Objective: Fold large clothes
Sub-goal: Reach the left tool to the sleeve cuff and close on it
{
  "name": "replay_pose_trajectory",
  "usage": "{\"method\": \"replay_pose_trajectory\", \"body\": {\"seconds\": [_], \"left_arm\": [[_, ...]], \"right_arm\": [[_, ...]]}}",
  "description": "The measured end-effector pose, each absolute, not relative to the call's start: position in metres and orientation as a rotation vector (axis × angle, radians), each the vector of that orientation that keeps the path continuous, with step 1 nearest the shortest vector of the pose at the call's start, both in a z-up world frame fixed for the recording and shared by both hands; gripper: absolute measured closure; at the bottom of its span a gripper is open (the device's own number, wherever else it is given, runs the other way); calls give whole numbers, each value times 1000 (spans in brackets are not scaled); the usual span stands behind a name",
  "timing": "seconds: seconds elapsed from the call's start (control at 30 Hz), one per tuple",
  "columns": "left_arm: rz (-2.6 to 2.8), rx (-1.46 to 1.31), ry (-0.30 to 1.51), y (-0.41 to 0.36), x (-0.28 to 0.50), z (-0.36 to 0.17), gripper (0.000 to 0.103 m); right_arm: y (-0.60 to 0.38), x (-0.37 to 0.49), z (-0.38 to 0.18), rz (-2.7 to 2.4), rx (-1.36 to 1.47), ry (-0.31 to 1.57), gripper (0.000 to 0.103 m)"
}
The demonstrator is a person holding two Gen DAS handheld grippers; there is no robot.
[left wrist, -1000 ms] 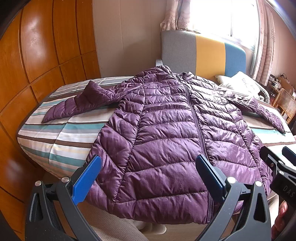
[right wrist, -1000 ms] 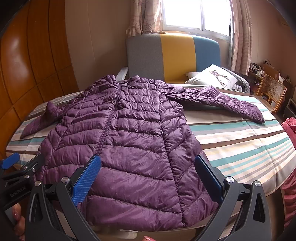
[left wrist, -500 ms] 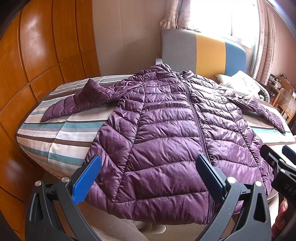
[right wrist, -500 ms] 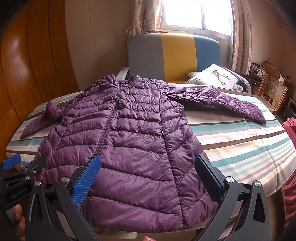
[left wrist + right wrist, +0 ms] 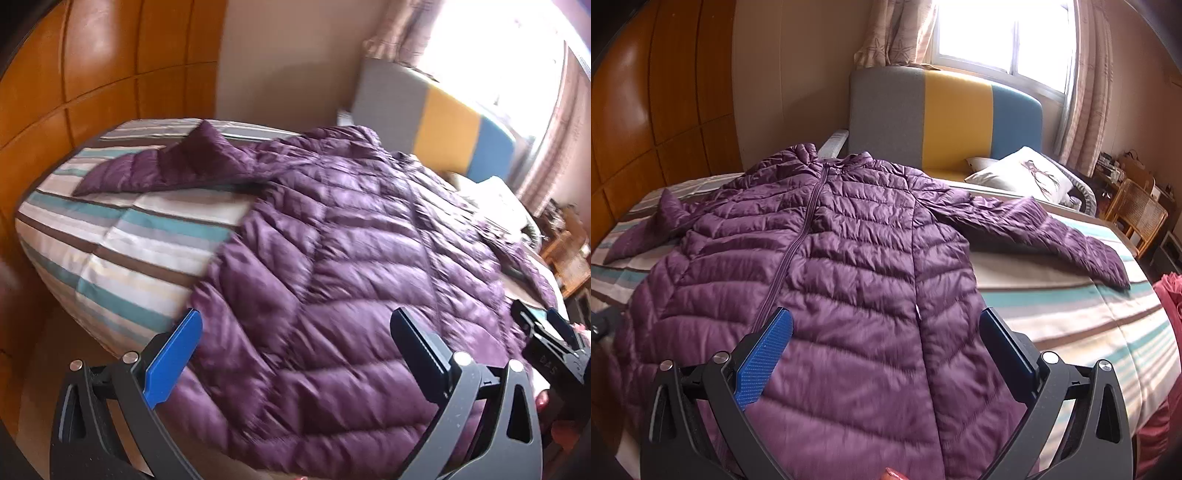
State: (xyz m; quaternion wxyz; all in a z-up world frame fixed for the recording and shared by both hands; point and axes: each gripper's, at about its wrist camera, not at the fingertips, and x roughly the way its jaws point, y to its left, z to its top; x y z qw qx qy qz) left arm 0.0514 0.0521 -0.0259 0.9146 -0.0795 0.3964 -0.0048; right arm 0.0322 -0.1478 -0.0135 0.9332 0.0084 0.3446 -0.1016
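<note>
one bed (image 5: 1071,317) with a striped cover fills most of both views, and a purple quilted jacket (image 5: 849,258) is laid flat across it, front up, with the zipper (image 5: 798,243) closed and running down the middle. the jacket's hem is seen at the near edge of the bed, the collar toward the grey, yellow and blue headboard (image 5: 945,118). both sleeves are spread out to the sides; one sleeve (image 5: 1045,229) is stretched over the stripes toward a white pillow (image 5: 1027,177), the other (image 5: 166,166) is seen lying toward the wooden wall panels (image 5: 92,74). a wicker chair (image 5: 1137,214) is seen beyond the far side of the bed. the left tongs (image 5: 295,354) are held wide apart above the lower part of the jacket, nothing between them. the right tongs (image 5: 886,343) are likewise held apart above the jacket near its hem, gripping nothing. the left view is blurred.
</note>
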Motion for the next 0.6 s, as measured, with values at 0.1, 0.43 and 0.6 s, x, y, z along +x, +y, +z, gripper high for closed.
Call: {"method": "replay_pose_trajectory", "body": {"seconds": [0.1,0.43,0.6], "left_arm": [[46,-125,792,63,70,-28,2],[165,-232,770,148,146,-39,2],[284,-325,778,202,182,-48,2]], "right_arm": [[-151,52,-19,-218,10,717,3],[-169,111,-39,-343,-40,747,3],[-181,128,-63,-388,-14,826,3]]}}
